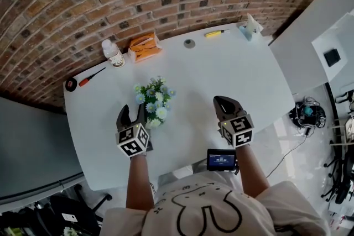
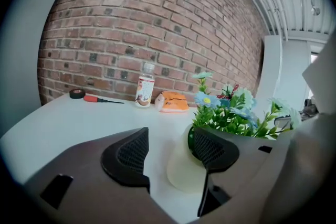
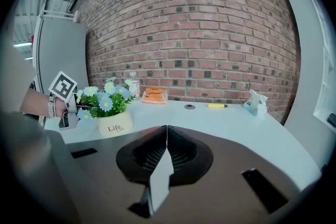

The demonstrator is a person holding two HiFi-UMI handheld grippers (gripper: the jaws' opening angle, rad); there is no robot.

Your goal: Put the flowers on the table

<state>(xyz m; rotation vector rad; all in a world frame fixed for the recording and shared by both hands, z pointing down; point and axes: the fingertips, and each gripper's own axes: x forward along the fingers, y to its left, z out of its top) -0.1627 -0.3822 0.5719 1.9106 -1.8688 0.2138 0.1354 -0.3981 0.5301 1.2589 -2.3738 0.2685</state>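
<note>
The potted flowers (image 1: 155,99), blue and white blooms in a cream pot (image 2: 181,173), stand upright on the white table (image 1: 249,80), left of its middle. My left gripper (image 1: 131,112) is just in front of the pot on its left side. Its jaws stand open (image 2: 169,139); the pot sits by the right finger (image 2: 212,149), and no pad presses on it. My right gripper (image 1: 223,101) hovers over the table well to the right of the pot, shut with nothing in it (image 3: 167,131). From there the pot (image 3: 114,126) shows at the left.
Along the far edge by the brick wall lie a tape roll (image 1: 71,84), a red screwdriver (image 1: 91,77), a bottle (image 1: 113,53), an orange packet (image 1: 144,46), a small round disc (image 1: 189,43), a yellow tool (image 1: 214,33) and a pale blue object (image 1: 250,27). A small screen (image 1: 221,160) sits at the near edge.
</note>
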